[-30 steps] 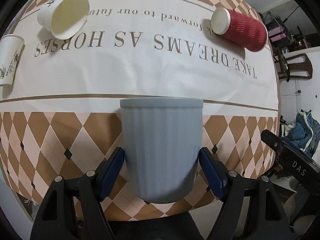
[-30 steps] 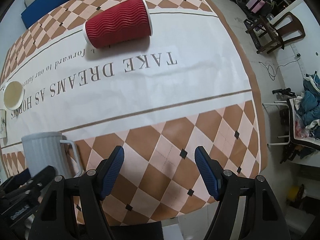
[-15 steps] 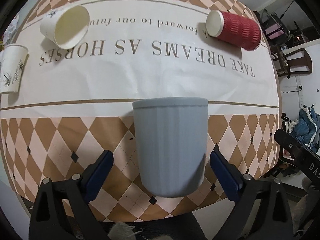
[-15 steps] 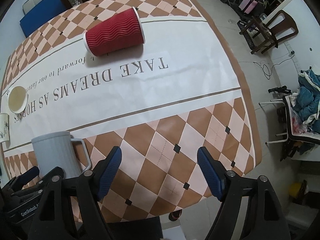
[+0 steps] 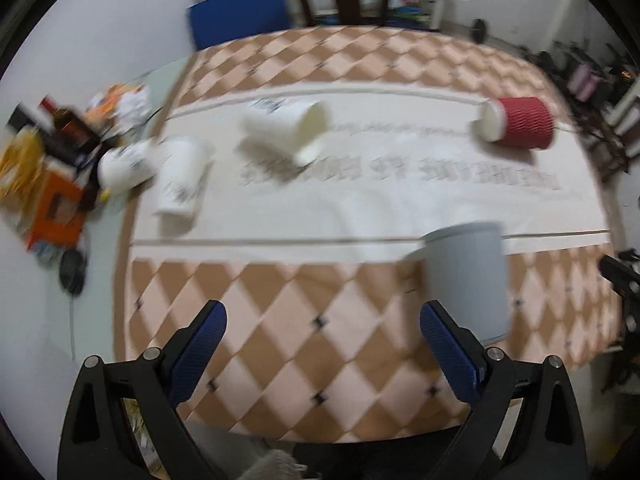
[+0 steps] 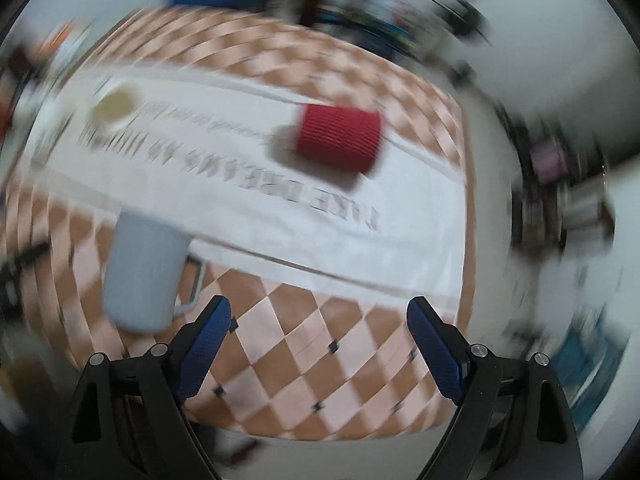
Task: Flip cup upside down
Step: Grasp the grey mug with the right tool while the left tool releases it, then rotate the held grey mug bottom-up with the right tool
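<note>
A grey ribbed mug (image 5: pixel 466 280) with a side handle stands upside down near the table's front edge; it also shows in the right wrist view (image 6: pixel 144 272), handle to its right. My left gripper (image 5: pixel 320 344) is open and empty, pulled back, with the mug just beyond its right finger. My right gripper (image 6: pixel 318 340) is open and empty, to the right of the mug. A red corrugated paper cup (image 5: pixel 518 122) lies on its side at the far right, also in the right wrist view (image 6: pixel 340 142). Both views are motion-blurred.
White paper cups (image 5: pixel 288 128) (image 5: pixel 182 176) (image 5: pixel 124 166) lie on the white lettered runner (image 5: pixel 360 200) of the checkered tablecloth. Boxes and clutter (image 5: pixel 48 176) sit on the floor at left. A blue board (image 5: pixel 240 16) and chairs stand behind the table.
My left gripper opened, let go of the grey mug and pulled back and to the left. My right gripper swung away and back. The mug stays on the table.
</note>
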The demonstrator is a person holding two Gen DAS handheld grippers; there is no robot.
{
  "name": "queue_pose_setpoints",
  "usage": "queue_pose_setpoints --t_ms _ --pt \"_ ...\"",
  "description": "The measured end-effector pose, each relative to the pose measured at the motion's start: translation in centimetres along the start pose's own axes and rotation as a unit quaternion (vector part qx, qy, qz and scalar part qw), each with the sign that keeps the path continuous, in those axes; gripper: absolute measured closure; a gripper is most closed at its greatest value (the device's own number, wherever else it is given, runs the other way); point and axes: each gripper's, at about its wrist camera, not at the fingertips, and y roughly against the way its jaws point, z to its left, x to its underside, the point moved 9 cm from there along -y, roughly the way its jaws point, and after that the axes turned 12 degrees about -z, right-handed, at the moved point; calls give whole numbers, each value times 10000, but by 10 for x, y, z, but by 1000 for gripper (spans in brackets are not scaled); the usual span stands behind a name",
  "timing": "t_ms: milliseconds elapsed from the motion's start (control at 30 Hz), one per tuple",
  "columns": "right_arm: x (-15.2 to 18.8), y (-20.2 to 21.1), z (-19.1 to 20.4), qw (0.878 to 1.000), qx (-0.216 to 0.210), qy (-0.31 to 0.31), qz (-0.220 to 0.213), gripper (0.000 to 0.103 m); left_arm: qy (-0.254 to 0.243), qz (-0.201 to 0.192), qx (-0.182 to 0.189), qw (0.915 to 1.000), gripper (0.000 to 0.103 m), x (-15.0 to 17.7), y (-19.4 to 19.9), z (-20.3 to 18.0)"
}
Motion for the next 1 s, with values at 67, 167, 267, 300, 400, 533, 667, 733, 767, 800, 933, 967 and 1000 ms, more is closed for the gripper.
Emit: queue_pose_setpoints --t_ms 67,167,267,300,400,533,667,733,767,800,933,967,1000 --pt "-7 0 31 9919 -57 1270 -32 12 73 201 -216 9995 4 15 -8 10" --pt "-9 -3 75 9402 -19 3396 -256 12 314 383 -294 9983 4 36 -19 18" --pt "4 -10 111 8459 -64 5317 -413 12 501 571 -466 9960 4 56 -28 14" --pt "9 -13 120 8112 -54 5830 -456 12 569 610 -473 9954 4 59 -28 12" --pt "25 -25 136 7027 26 7085 -653 13 763 735 -509 9931 4 69 -34 7" --pt "45 -44 144 5270 297 8419 -1122 14 1065 981 -639 9874 4 85 -45 5" --pt "57 -65 144 3829 386 9113 -1467 17 1348 1089 -745 9821 4 98 -51 6" --pt "59 -75 144 3332 467 9279 -1605 21 1499 1126 -781 9792 4 103 -53 6" --pt "59 -81 144 3049 517 9356 -1702 22 1554 1135 -794 9781 4 105 -53 5" --pt "61 -83 150 2923 589 9377 -1786 23 1616 1145 -803 9769 4 107 -53 5" --pt "53 -93 157 2626 639 9430 -1941 22 1770 1146 -856 9738 4 111 -54 10" --pt "50 -94 158 2634 621 9431 -1931 22 1791 1143 -882 9732 4 113 -51 11" --pt "47 -94 158 2640 601 9431 -1932 22 1808 1137 -909 9727 4 115 -49 12"
